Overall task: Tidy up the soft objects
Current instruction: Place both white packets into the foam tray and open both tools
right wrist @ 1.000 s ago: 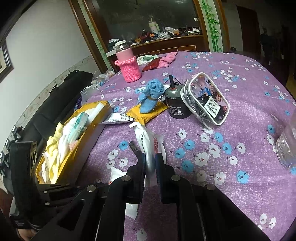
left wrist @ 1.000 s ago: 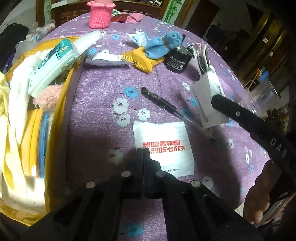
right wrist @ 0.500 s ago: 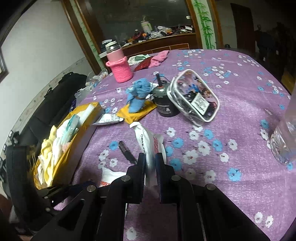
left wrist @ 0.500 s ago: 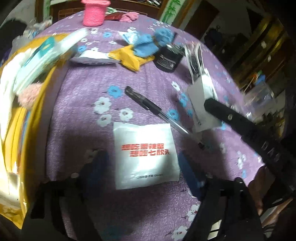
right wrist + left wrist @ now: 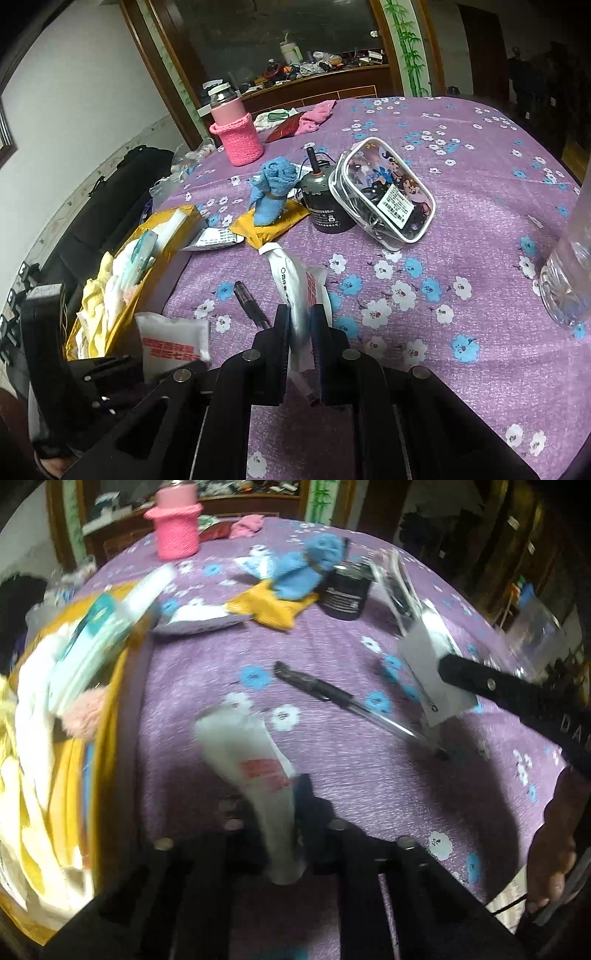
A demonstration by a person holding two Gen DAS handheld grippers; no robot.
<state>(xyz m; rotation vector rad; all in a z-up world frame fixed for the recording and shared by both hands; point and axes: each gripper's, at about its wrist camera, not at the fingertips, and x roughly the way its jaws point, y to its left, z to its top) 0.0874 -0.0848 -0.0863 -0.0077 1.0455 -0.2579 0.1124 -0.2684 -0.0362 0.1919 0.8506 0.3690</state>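
My left gripper [image 5: 275, 794] is shut on a white glove packet with red print [image 5: 255, 760] and holds it edge-up above the purple cloth; it also shows in the right wrist view [image 5: 170, 341]. My right gripper [image 5: 300, 317] is shut on a white plastic pouch [image 5: 291, 280]; it also shows in the left wrist view [image 5: 428, 664]. A yellow box [image 5: 107, 332] full of white and yellow soft cloths [image 5: 33, 716] stands at the table's left edge. A blue rolled towel [image 5: 273, 192] lies on a yellow packet [image 5: 269, 225].
A black pen [image 5: 343, 698] lies mid-table. A dark can [image 5: 323, 206], a clear pouch [image 5: 384, 199], a pink knitted bottle [image 5: 236, 136], a pink cloth [image 5: 314, 116] and a water bottle [image 5: 569, 269] stand further off. A white sachet [image 5: 214, 238] lies beside the box.
My left gripper opened over the flat glove packet, then shut on it and lifted it off the cloth. The right gripper kept hold of its pouch and drifted slightly.
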